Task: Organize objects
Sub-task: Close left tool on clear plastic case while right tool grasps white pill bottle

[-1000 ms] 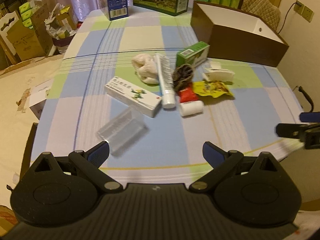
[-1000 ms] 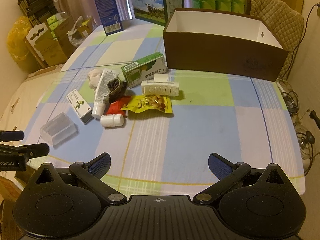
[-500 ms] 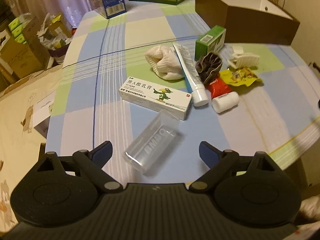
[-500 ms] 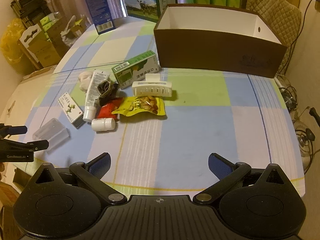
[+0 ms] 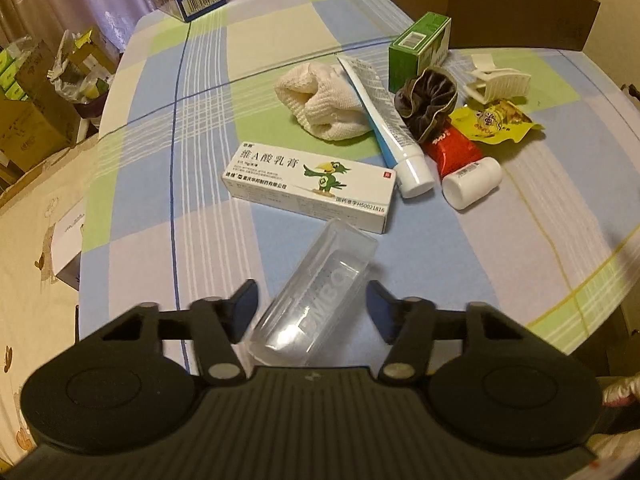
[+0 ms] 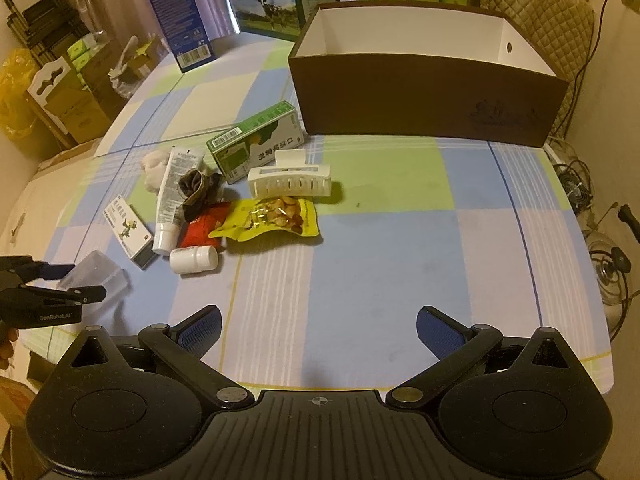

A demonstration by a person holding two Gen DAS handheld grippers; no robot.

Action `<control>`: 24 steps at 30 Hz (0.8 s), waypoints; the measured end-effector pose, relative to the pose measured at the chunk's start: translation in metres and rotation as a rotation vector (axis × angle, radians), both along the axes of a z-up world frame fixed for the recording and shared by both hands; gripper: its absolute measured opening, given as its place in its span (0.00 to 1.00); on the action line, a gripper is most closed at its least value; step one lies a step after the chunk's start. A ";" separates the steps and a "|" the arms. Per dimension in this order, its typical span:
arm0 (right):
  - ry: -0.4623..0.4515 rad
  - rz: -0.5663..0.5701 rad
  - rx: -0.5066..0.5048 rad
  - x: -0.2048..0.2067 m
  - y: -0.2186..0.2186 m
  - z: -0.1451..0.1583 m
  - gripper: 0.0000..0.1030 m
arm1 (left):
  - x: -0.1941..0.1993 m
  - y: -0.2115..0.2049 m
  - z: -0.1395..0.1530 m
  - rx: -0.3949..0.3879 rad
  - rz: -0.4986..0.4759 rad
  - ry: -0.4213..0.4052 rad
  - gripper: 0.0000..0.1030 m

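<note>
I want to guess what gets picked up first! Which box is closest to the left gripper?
The clear plastic box, lying between the open left gripper fingers.

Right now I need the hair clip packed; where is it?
In the right wrist view, the white hair clip lies mid-table, between the green box and yellow snack packet.

A home: checked tablecloth (image 6: 380,240), padded chair (image 6: 536,16), stacked cartons (image 6: 60,96).

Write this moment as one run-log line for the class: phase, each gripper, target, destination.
phase: approach | left gripper: open, straddling clear plastic case, not yet closed | right gripper: open, idle above table | destination: brown box, looks empty
</note>
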State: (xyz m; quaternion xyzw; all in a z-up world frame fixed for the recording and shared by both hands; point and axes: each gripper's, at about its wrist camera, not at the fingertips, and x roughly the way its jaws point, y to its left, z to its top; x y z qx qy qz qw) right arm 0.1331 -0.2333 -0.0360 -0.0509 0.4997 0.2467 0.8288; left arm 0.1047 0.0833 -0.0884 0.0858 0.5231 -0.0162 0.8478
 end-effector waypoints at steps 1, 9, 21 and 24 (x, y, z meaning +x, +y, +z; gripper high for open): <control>0.002 0.000 0.004 0.001 0.001 0.000 0.98 | 0.000 0.001 -0.001 -0.002 0.002 0.004 0.39; 0.016 0.029 0.062 0.010 0.020 -0.006 0.98 | -0.006 0.006 0.003 -0.041 0.076 -0.009 0.27; 0.019 0.182 0.100 0.016 0.085 -0.039 0.73 | -0.018 0.031 0.015 -0.086 0.245 -0.036 0.27; 0.017 0.219 0.094 0.016 0.105 -0.050 0.68 | -0.018 0.037 0.015 -0.091 0.269 -0.037 0.27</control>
